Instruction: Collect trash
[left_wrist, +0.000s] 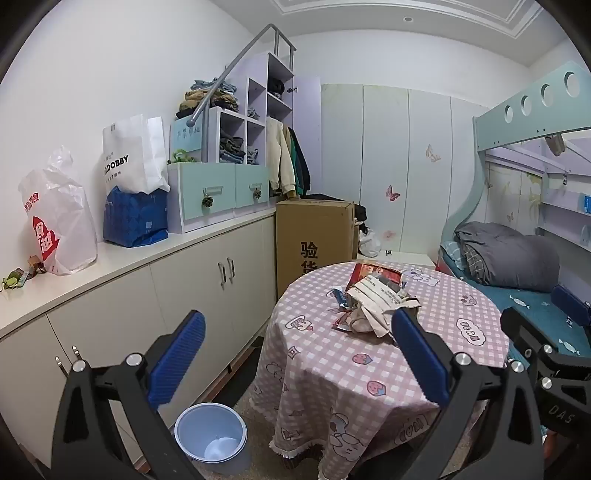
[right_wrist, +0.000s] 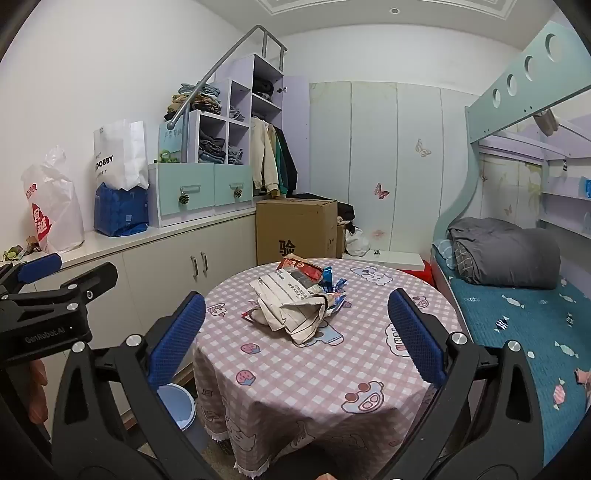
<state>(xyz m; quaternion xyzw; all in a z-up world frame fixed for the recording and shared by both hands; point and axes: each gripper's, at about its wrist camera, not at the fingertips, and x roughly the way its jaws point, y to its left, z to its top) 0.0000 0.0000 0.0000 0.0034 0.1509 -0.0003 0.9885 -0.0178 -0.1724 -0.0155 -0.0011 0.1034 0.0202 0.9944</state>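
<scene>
The left gripper (left_wrist: 297, 341) hangs in the air with its jaws spread wide and nothing between them, the blue pads (left_wrist: 177, 363) framing the near edge of the round surface (left_wrist: 369, 369) and the floor to its left. The right gripper (right_wrist: 295, 332) is the same: jaws wide apart, empty, held short of the surface with the trash pile (right_wrist: 295, 306) showing in the gap between its pads (right_wrist: 415, 334). Each gripper appears at the edge of the other's view (the left one at the far left of the right camera, the right one at the far right of the left camera), so they sit side by side, apart from each other.

The trash pile (left_wrist: 373, 306) lies toward the far middle of the surface, on the pink checked cloth (right_wrist: 314, 376): crumpled cream paper with printed lines, a red wrapper (right_wrist: 299, 267) behind it and small blue and red scraps (right_wrist: 332, 286) on its right side. Neither gripper touches it.

On the floor just left of the surface stands a light blue bin (left_wrist: 210, 437), upright and open, with something pale at the bottom. Further out, a long white cabinet (left_wrist: 147, 280) runs along the left wall carrying plastic bags (left_wrist: 55, 221) and a blue bag (left_wrist: 135, 218); a cardboard box (left_wrist: 314, 236) stands beyond the surface, and a bunk bed (right_wrist: 517, 314) with a grey quilt (right_wrist: 506, 254) lies to the right
</scene>
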